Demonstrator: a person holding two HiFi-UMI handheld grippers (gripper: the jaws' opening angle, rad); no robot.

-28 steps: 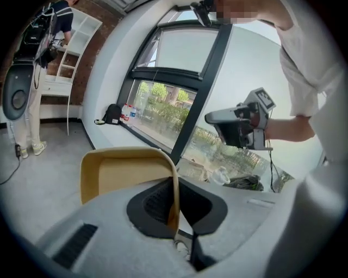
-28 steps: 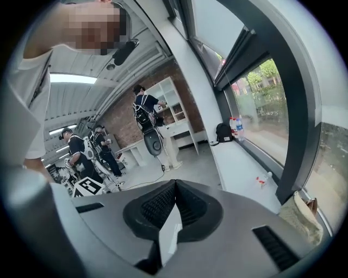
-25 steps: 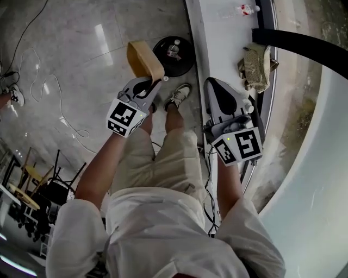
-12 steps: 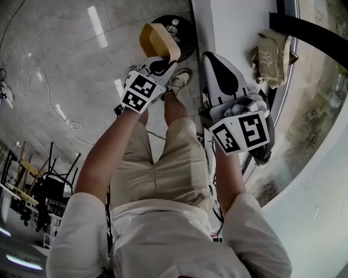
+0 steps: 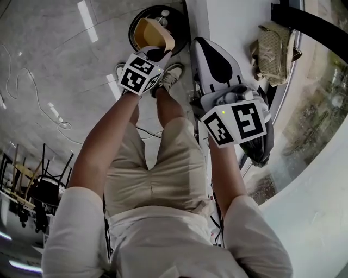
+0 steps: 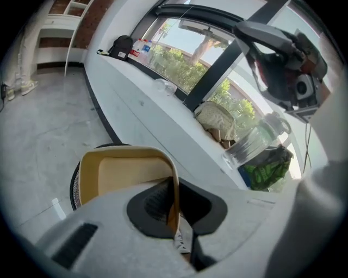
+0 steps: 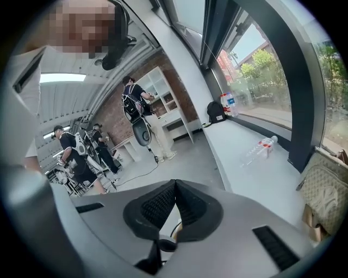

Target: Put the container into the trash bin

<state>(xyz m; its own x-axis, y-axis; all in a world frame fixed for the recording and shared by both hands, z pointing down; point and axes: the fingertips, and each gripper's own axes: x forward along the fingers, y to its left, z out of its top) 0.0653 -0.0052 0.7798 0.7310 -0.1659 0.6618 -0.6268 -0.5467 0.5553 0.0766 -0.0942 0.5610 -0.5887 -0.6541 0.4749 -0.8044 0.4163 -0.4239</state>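
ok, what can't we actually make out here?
- Trash bin inside: head view and left gripper view, mostly covered by the container.
- Container's near end: left gripper view, behind the left gripper body.
- Bottle label on the ledge: right gripper view, too small.
- Whether container touches the bin: no view shows the gap.

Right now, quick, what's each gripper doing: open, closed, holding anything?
Left gripper: closed on the wall of the tan container.
Right gripper: closed, holding nothing.
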